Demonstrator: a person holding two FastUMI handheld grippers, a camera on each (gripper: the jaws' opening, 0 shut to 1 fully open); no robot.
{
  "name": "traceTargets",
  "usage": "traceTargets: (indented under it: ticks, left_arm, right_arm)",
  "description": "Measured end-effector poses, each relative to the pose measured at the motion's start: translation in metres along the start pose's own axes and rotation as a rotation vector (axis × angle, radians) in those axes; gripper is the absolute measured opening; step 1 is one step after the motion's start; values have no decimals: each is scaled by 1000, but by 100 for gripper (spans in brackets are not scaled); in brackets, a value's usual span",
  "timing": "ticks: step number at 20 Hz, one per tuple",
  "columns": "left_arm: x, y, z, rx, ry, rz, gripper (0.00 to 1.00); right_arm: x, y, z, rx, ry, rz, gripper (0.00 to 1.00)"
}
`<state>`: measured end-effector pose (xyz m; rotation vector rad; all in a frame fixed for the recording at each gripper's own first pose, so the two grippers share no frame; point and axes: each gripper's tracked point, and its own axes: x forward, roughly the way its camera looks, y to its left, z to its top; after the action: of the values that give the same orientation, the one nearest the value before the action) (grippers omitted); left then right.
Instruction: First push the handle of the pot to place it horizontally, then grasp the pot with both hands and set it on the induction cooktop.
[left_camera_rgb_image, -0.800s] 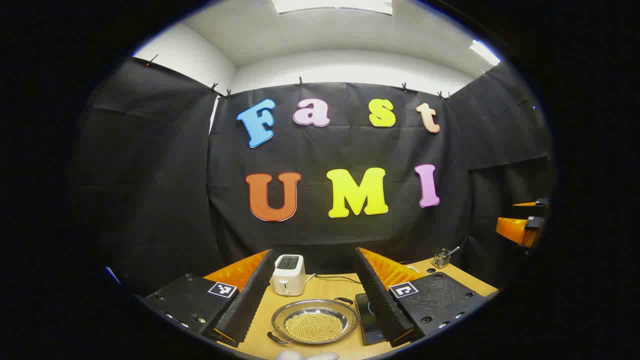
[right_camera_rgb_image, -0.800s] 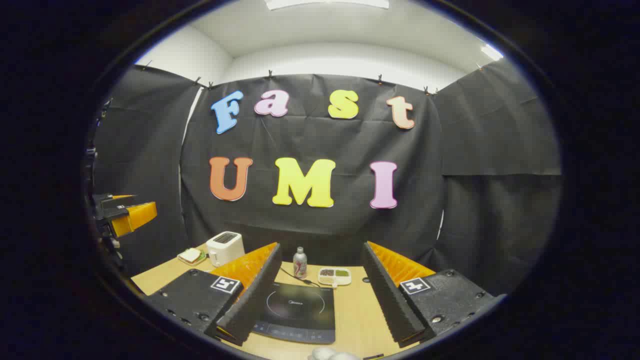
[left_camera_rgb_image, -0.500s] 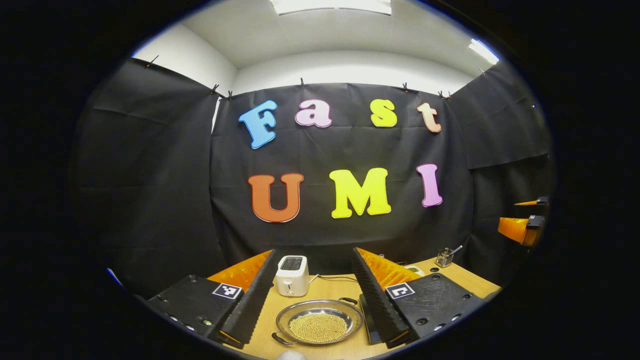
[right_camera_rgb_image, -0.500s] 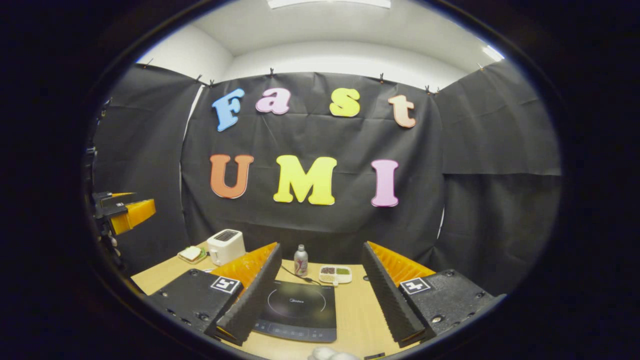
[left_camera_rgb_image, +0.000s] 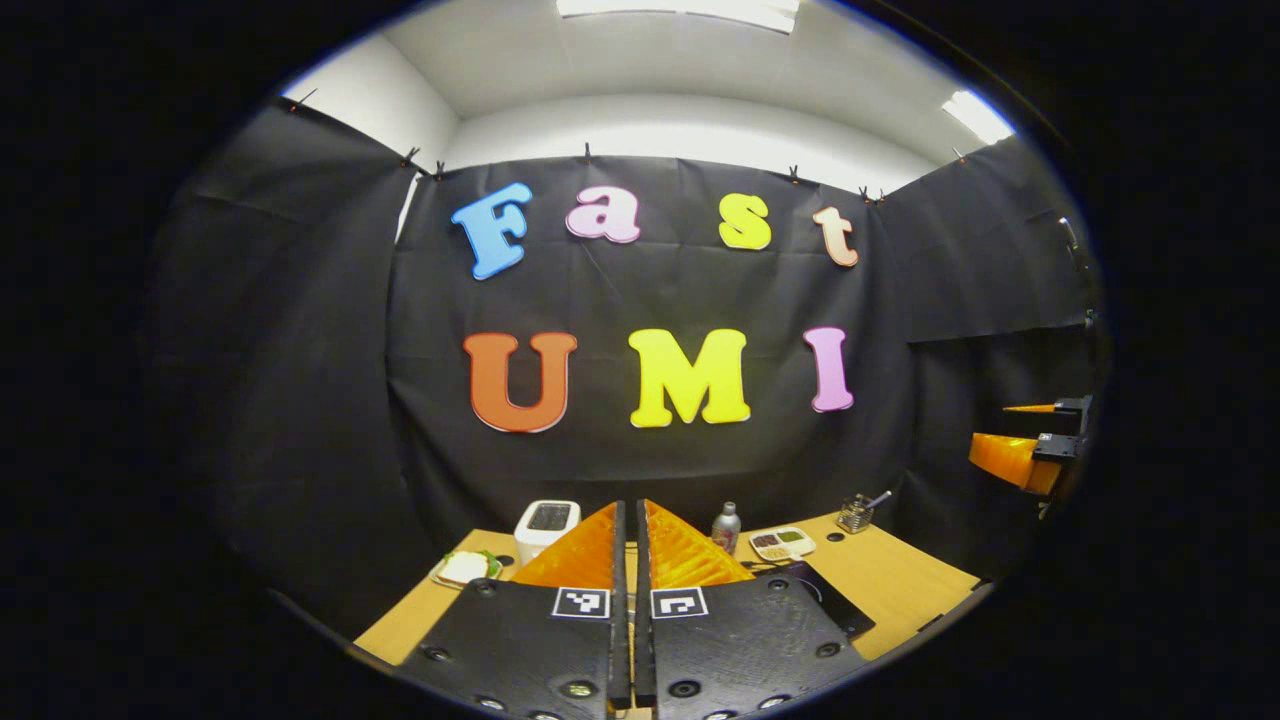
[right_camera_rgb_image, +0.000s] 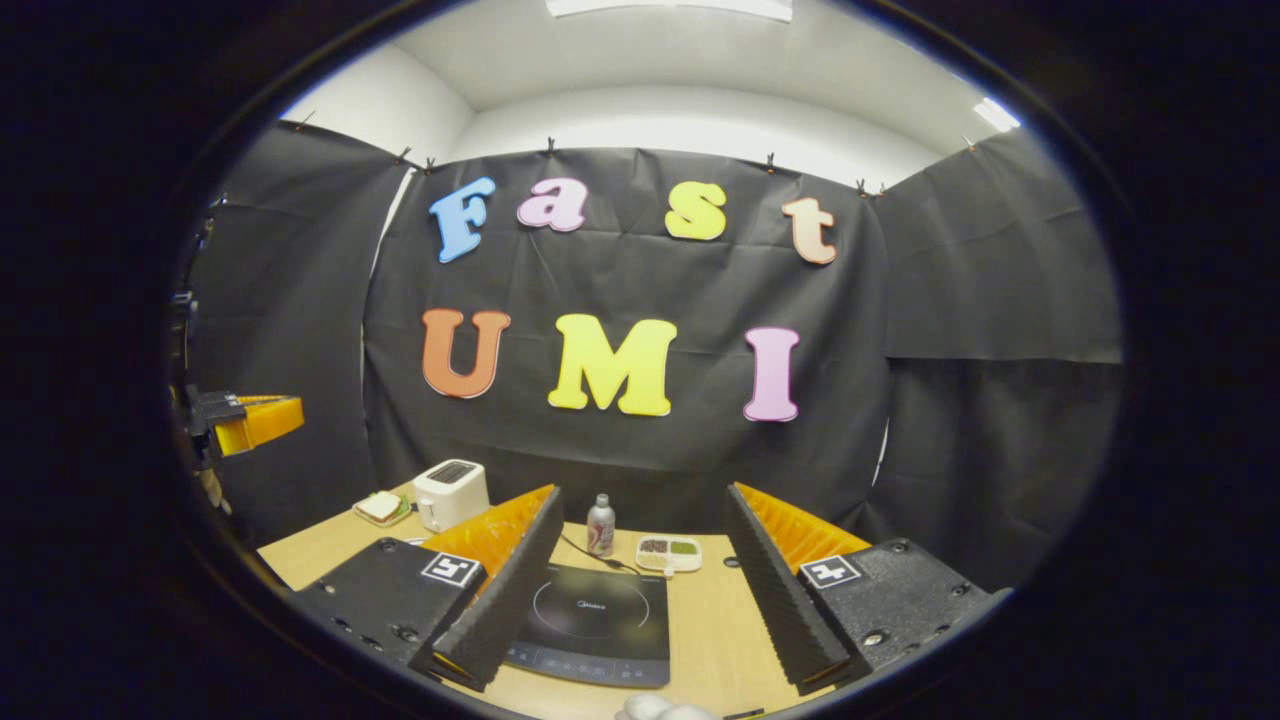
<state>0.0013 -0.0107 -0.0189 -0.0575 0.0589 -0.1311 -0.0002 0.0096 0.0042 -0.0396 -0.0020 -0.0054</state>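
Pot position is something we cannot fix, since the pot is hidden. We judge that it sits on the table (left_camera_rgb_image: 900, 580) behind the left gripper (left_camera_rgb_image: 627, 510), whose fingers are pressed together with nothing between them and block the table's middle. A corner of the induction cooktop (right_camera_rgb_image: 590, 615) peeks out just right of those fingers. In the right gripper view the cooktop lies straight ahead near the table's front edge, between the wide-spread jaws of the right gripper (right_camera_rgb_image: 640, 495), which holds nothing. By our reckoning the pot lies to the cooktop's left, toward the toaster (left_camera_rgb_image: 545, 522) side, so the left gripper is nearer. Its closed fingers suit nudging the handle. We cannot tell which way the handle's long axis runs, and the push turns on that.
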Motion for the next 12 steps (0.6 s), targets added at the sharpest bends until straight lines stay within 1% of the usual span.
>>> traceTargets:
  ticks: [1,2,5,7,12]
  left_arm:
    - [1,0,-8,-20,23,-13,3]
    - [3,0,-14,-33,45,-29,0]
    - [3,2,-32,-49,102,-51,0]
    - [4,4,-53,-54,154,-58,0]
    - [1,5,-127,-73,331,-61,0]
  right_arm:
    - [0,1,0,-3,2,1,100]
    - [0,2,-2,-4,5,1,100]
    - [-2,2,-7,-8,17,-7,100]
    - [-4,3,-13,-3,33,-12,100]
    - [-5,7,-37,2,97,-4,100]
